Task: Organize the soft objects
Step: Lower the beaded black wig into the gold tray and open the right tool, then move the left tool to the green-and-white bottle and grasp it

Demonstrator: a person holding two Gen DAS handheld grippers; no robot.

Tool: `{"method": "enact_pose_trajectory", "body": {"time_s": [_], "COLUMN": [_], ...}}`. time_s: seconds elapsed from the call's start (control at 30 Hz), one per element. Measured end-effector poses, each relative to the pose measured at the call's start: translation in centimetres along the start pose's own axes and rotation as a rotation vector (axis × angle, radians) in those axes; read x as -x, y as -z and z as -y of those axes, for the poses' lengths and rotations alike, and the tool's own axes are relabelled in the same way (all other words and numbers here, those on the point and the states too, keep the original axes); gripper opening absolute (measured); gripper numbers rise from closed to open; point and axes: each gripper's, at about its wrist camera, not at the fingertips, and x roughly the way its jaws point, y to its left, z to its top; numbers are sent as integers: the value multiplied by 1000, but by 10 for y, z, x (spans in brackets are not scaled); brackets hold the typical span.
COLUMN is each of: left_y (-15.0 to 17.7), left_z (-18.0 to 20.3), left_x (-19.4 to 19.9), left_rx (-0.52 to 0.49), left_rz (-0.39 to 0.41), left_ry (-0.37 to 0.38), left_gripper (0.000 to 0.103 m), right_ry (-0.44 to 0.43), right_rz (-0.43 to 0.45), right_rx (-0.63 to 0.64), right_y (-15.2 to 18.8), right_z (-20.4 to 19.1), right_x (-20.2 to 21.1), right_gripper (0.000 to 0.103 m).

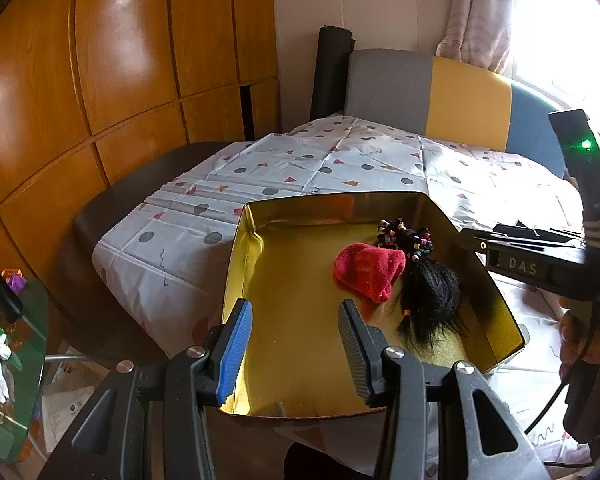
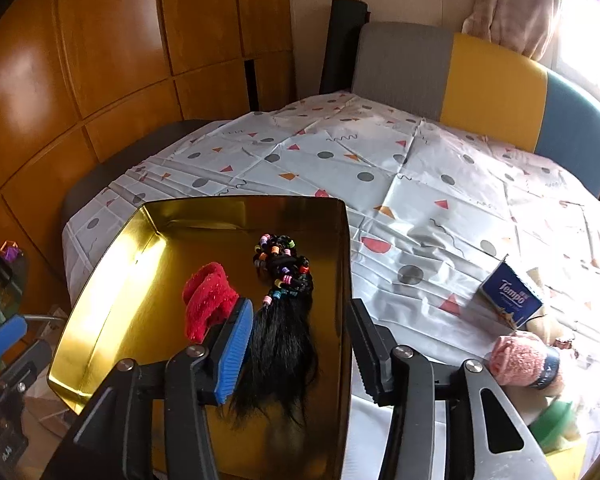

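black hairpiece (image 2: 280, 340) between right fingers (image 2: 236, 344), unheld

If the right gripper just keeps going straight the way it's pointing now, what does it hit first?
Most likely the black beaded hairpiece, lying in the gold tin between the open right gripper fingers. The tin's right wall runs just inside the right finger, so it could catch there; depth is hard to judge.

I see the counter (image 2: 420, 200) draped in a white cloth (image 2: 320, 148) printed with dots and triangles. Directly on it sit a gold tin tray (image 2: 112, 280), a blue Tempo tissue pack (image 2: 510, 294) and a pink fuzzy sock (image 2: 516, 356).
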Motion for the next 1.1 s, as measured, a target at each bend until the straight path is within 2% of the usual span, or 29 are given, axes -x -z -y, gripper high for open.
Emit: {"method": "enact_pose_trajectory", "body": {"time_s": [0.63, 1.1], "left_y": [2, -2], "left_z": [20, 51], "left_x": [6, 5], "left_rx": [-57, -116], "left_rz": [10, 6], "left_ry": [10, 64], "left_gripper": [45, 45], "right_ry": [61, 202], "right_rz": [54, 59], "right_rx": [10, -38], "right_y": [19, 45], "right_z": [34, 109], "right_x": [43, 82], "right_gripper": [55, 59]}}
